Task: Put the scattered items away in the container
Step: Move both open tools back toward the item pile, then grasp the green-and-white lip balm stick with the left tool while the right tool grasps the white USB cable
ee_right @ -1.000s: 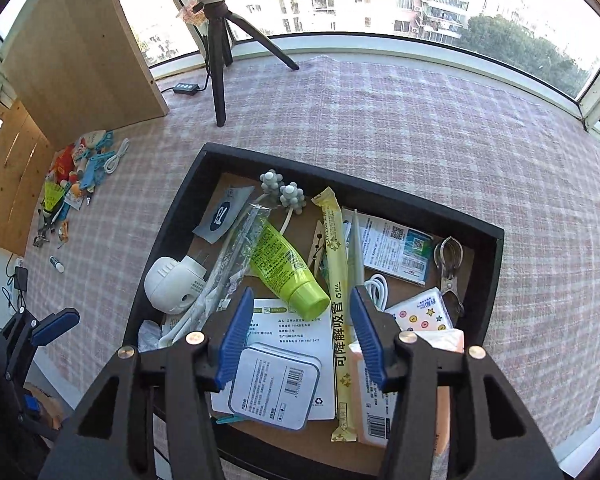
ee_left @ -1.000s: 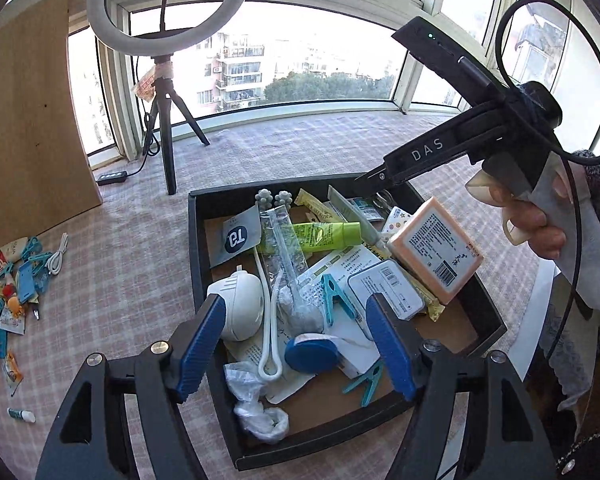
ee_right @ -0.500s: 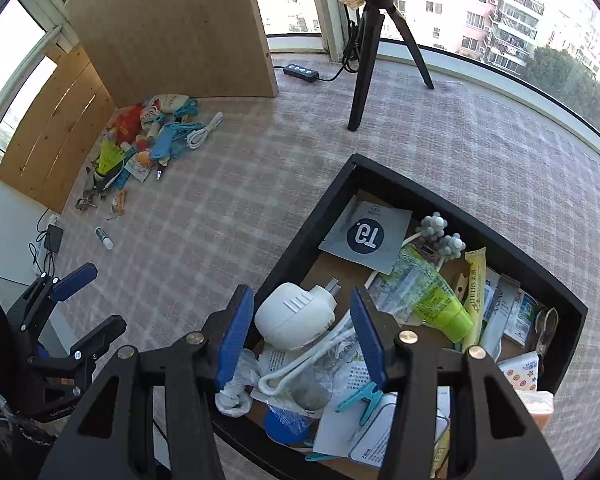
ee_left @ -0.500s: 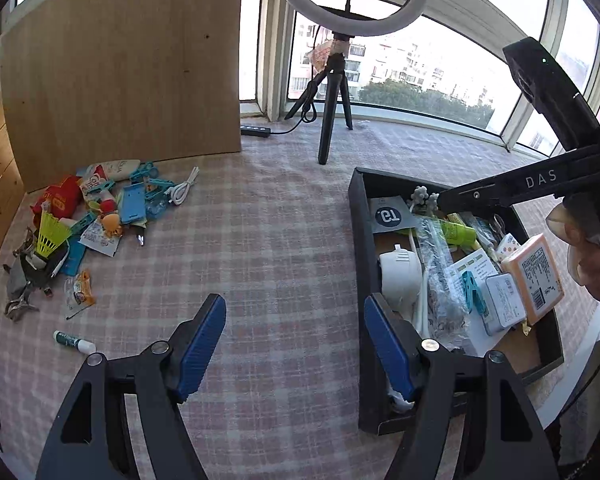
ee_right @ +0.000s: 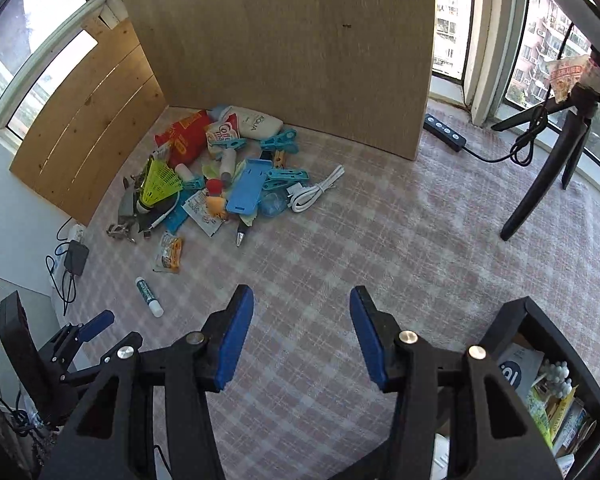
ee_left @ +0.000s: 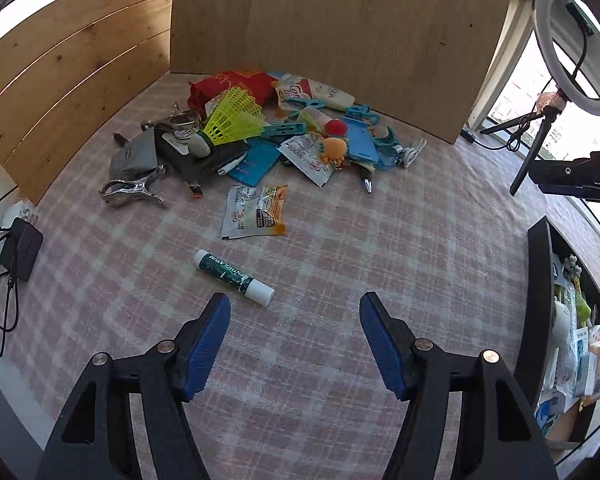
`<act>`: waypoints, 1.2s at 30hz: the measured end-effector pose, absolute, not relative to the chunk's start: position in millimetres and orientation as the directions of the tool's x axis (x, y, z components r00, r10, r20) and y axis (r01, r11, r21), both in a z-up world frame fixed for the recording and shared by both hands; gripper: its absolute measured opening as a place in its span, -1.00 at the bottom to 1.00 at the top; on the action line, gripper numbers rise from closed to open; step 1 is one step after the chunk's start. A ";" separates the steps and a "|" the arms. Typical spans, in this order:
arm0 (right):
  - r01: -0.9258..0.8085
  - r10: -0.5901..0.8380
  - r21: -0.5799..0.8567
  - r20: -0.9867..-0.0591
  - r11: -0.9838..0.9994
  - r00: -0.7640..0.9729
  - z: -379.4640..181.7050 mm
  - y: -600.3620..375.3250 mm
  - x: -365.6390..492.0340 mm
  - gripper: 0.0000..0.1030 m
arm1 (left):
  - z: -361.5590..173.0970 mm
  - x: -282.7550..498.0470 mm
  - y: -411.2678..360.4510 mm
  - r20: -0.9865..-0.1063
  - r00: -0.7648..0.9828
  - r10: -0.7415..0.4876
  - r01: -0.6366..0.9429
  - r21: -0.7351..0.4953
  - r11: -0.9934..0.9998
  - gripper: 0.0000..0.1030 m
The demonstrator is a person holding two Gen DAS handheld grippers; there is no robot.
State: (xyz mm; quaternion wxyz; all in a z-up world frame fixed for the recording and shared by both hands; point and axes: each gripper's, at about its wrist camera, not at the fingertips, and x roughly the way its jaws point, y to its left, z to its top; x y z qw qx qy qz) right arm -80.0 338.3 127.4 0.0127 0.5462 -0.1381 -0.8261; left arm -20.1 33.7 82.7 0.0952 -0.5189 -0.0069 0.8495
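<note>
A pile of scattered items (ee_left: 260, 136) lies on the checked cloth against the wooden boards: a yellow shuttlecock (ee_left: 234, 120), clothes pegs, sachets, a blue card. A green lip-balm stick (ee_left: 233, 277) lies alone, just ahead of my left gripper (ee_left: 295, 308), whose jaws are closing with nothing between them. My right gripper (ee_right: 301, 300) hangs open and empty over bare cloth, the pile (ee_right: 220, 176) far ahead of it. The black container (ee_left: 540, 300) with several tidied items stands at the right edge, and its corner (ee_right: 528, 312) shows at the lower right.
Wooden boards (ee_left: 320, 40) wall the back and left. A ring-light tripod (ee_right: 552, 168) and a power strip (ee_right: 444, 132) stand at the right. A charger with cables (ee_left: 20, 244) lies off the left cloth edge. A white cable (ee_right: 316, 192) and a metal clip (ee_left: 132, 192) flank the pile.
Both grippers have swung left, away from above the black container, and now face the pile by the boards. The left gripper's jaws have narrowed slightly.
</note>
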 end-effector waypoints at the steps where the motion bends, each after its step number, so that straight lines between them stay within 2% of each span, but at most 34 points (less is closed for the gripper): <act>1: -0.128 -0.169 0.236 -0.904 -0.963 -0.393 124.1 335.3 -93.8 -0.04 | 79.6 -23.9 29.8 -0.883 -0.441 0.163 -0.139 -0.112 -0.984 0.24; 6: -0.148 -0.139 0.195 -0.936 -0.970 -0.323 101.5 326.1 -154.0 -0.04 | 66.7 -39.7 21.9 -0.895 -0.420 0.152 -0.108 -0.117 -0.987 0.24; 11: -0.336 -0.150 0.230 -0.957 -0.913 -0.249 64.6 350.8 -187.8 -0.04 | 60.2 -51.6 19.7 -0.899 -0.417 0.135 -0.130 -0.088 -0.988 0.24; 16: -0.459 -0.152 0.234 -0.966 -0.857 -0.210 31.6 365.4 -209.0 -0.04 | 52.6 -65.8 9.0 -0.907 -0.390 0.160 -0.076 -0.142 -0.987 0.22; 25: -0.459 -0.104 0.180 -0.977 -0.870 -0.185 12.4 351.4 -226.6 -0.04 | 36.4 -76.5 14.9 -0.930 -0.353 0.096 -0.056 -0.081 -0.995 0.20; 28: -0.426 -0.085 0.156 -0.980 -0.891 -0.180 11.9 345.4 -227.8 -0.06 | 26.6 -72.8 20.9 -0.939 -0.335 0.073 -0.078 -0.050 -0.996 -0.04; 31: -0.383 -0.081 0.143 -0.982 -0.913 -0.173 11.6 343.0 -226.8 -0.13 | 20.3 -70.9 22.5 -0.937 -0.346 0.046 -0.094 -0.014 -0.995 -0.18; 32: -0.381 -0.083 0.143 -0.982 -0.913 -0.171 11.6 345.1 -226.0 -0.18 | 20.2 -70.4 21.6 -0.936 -0.348 0.048 -0.098 -0.014 -0.995 -0.21; 34: -0.392 -0.082 0.141 -0.983 -0.909 -0.163 11.4 351.5 -223.9 -0.48 | 20.7 -70.3 17.6 -0.935 -0.352 0.043 -0.093 -0.011 -0.996 -0.48; 35: -0.393 -0.089 0.147 -0.983 -0.908 -0.163 11.0 354.0 -222.7 -0.51 | 21.0 -70.0 14.9 -0.935 -0.353 0.041 -0.090 -0.009 -0.996 -0.56; 36: -0.389 -0.092 0.150 -0.982 -0.909 -0.163 10.8 355.4 -221.3 -0.58 | 21.4 -68.9 10.8 -0.935 -0.353 0.040 -0.088 -0.009 -0.996 -0.73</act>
